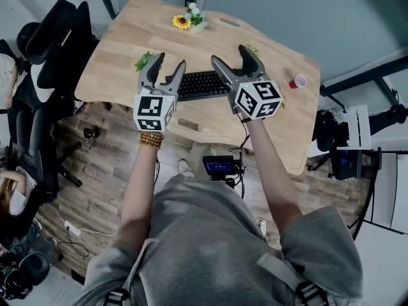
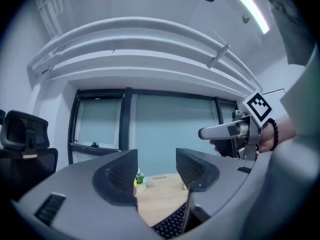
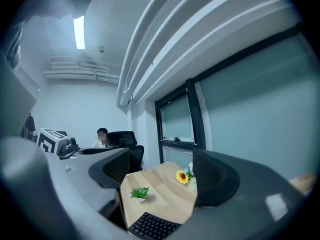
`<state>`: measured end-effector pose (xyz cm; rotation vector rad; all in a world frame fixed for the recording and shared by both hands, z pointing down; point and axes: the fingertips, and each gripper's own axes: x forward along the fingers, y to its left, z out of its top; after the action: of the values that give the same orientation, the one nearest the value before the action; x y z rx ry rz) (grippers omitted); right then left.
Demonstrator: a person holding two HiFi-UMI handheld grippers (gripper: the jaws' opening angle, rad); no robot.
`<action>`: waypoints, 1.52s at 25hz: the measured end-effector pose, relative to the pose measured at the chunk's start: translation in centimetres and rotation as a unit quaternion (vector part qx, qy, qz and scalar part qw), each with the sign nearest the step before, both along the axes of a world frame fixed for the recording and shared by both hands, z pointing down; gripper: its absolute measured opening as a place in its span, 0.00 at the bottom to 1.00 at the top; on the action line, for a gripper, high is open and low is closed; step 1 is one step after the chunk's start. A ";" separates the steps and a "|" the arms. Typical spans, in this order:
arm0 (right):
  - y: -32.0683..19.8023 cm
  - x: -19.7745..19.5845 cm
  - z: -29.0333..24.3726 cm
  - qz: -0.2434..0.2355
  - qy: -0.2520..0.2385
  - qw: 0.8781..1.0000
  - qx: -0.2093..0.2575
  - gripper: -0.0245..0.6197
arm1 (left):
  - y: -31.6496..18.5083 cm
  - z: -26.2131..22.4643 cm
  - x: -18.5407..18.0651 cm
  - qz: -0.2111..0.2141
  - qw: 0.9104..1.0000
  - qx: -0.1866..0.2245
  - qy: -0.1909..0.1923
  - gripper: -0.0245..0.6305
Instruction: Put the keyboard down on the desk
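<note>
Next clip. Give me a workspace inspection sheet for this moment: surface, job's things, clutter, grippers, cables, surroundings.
Surface: light wooden desk, mostly bare.
Job's things: black keyboard lies flat on the desk, in neither gripper.
Clutter: sunflower in a small pot at the far edge; small green potted plant on the left; red cup near the right edge.
Grippers: left gripper and right gripper both have jaws apart with nothing between them, and are held above the keyboard.
Cables: white power strip with a loose cable on the floor at left.
Surroundings: black office chairs left of the desk; small lit screen below its near edge.
</note>
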<state>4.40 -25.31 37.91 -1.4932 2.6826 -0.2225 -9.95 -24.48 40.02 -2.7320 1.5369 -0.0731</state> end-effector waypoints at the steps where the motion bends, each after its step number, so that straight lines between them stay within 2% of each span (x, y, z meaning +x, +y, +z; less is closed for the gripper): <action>1: 0.4 -0.2 -0.7 0.000 0.008 1.000 0.015 0.67 | 0.3 -0.8 0.2 0.002 1.000 0.010 0.000 0.41; 5: 2.1 -1.0 -2.6 0.003 0.046 0.997 0.063 0.66 | 1.2 -3.3 1.0 0.008 0.999 0.041 0.002 0.41; 8: 3.5 -1.3 -3.4 0.016 0.074 0.992 0.096 0.55 | 2.0 -4.2 1.4 0.007 0.998 0.055 0.000 0.40; 12: 5.1 -1.9 -3.5 0.021 0.085 0.989 0.117 0.50 | 3.1 -5.1 1.5 -0.006 0.997 0.075 0.001 0.33; 18: 6.9 -2.0 -2.1 0.034 0.090 0.988 0.119 0.39 | 4.9 -4.5 2.3 -0.011 0.997 0.081 0.000 0.23; 22: 7.8 -2.8 -0.3 0.022 0.100 0.988 0.115 0.36 | 5.6 -3.1 3.0 -0.010 0.997 0.072 -0.008 0.16; 25: 8.4 -3.1 0.8 0.018 0.104 0.988 0.110 0.25 | 6.1 -2.1 3.2 -0.013 0.998 0.065 -0.015 0.09; 29: 8.6 -3.2 2.3 0.019 0.114 0.989 0.097 0.10 | 6.4 -0.6 3.3 -0.012 0.998 0.051 -0.024 0.07; 38: 7.9 -2.0 4.4 0.023 0.123 0.989 0.073 0.06 | 6.3 1.7 3.8 -0.011 0.999 0.032 -0.042 0.06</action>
<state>2.37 -17.38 42.32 -1.6322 2.7695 0.1680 -6.16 -18.21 41.76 -2.6275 1.5206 -0.1353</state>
